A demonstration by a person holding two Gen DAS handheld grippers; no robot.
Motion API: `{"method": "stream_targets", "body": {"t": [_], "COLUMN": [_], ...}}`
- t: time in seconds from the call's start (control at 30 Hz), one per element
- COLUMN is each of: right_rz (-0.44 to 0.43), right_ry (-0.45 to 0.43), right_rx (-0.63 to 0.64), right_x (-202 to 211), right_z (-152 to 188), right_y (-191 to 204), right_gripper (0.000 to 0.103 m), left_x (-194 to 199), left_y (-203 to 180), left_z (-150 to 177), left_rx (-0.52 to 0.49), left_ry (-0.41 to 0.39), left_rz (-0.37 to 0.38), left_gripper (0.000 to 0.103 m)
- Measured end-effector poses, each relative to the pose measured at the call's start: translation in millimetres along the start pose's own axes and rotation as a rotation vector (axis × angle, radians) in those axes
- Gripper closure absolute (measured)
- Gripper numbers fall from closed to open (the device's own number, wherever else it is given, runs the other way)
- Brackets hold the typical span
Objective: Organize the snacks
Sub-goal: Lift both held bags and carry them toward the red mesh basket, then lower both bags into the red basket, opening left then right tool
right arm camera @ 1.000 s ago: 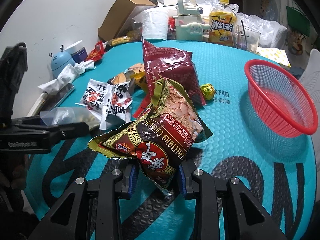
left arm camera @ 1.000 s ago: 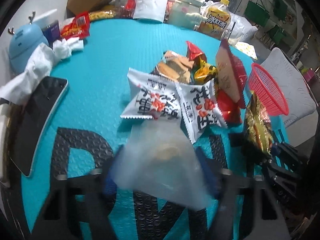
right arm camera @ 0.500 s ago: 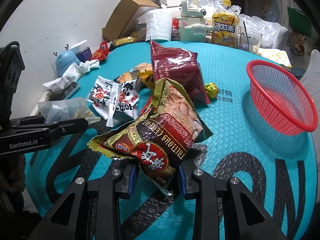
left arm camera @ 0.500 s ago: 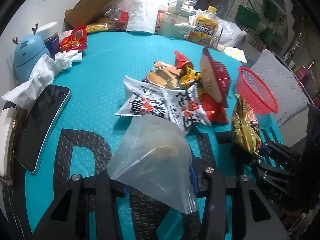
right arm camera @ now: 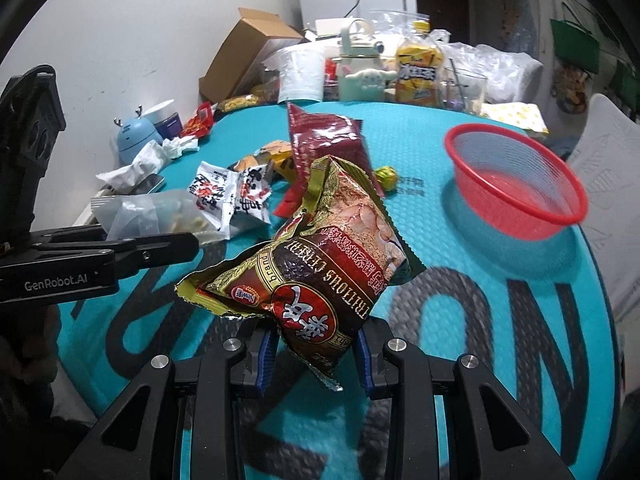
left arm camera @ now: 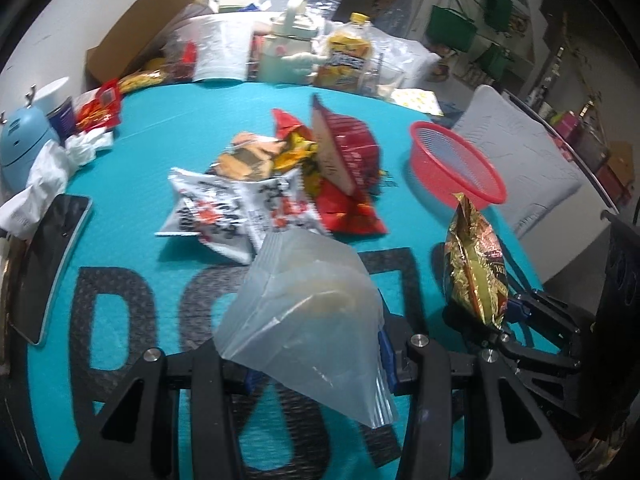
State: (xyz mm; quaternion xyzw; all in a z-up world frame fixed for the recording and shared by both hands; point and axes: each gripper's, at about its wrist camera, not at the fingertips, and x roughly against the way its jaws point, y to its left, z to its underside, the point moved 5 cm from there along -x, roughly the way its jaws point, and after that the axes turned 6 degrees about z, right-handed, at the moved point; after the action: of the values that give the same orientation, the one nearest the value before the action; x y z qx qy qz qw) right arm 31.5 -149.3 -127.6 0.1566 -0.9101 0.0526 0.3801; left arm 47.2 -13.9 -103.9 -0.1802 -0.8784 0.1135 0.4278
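The left gripper (left arm camera: 316, 364) grips a clear zip-lock plastic bag (left arm camera: 308, 312) above the teal mat (left arm camera: 132, 160). A red mesh basket (left arm camera: 456, 168) sits right.

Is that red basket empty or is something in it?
Empty. Both views show only bare mesh inside the red basket, with every snack lying outside it or held by a gripper.

Clear zip bag (left arm camera: 304, 312), maybe biscuits inside, and cereal packet (right arm camera: 316, 264) held above mat.

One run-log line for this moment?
left tongs: shut on clear bag | right tongs: shut on cereal packet | red basket: empty
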Motion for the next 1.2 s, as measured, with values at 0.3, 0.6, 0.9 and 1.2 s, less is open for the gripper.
{"method": "stream_targets", "body": {"t": [0.3,0.6,0.9,1.2], "right_rz": [0.053,0.098,0.128,0.140], "right_ry": [-0.021,-0.041,-0.066,-0.087], "right_rx": [-0.056,-0.098,-0.119,-0.110], "right_x": [28,48,56,54], "right_z": [18,25,16,-6], "right_y": [-23,-46,-70,-96], "right_gripper": [0.071,0.071,0.071,0.071], "left_x": [-13,-25,-38,-48], "left_y": [-42,-80,-107,-127], "left_z": [-3,-15,-38,-69], "left_rx": [-0.075,-0.143,-0.196,-0.238], "left_ry": [0.013,0.019,0.016,-0.002], "left_rz": [0.078,0.144,0.172,0.180], "left_gripper": [0.059,0.059,0.059,0.059]}}
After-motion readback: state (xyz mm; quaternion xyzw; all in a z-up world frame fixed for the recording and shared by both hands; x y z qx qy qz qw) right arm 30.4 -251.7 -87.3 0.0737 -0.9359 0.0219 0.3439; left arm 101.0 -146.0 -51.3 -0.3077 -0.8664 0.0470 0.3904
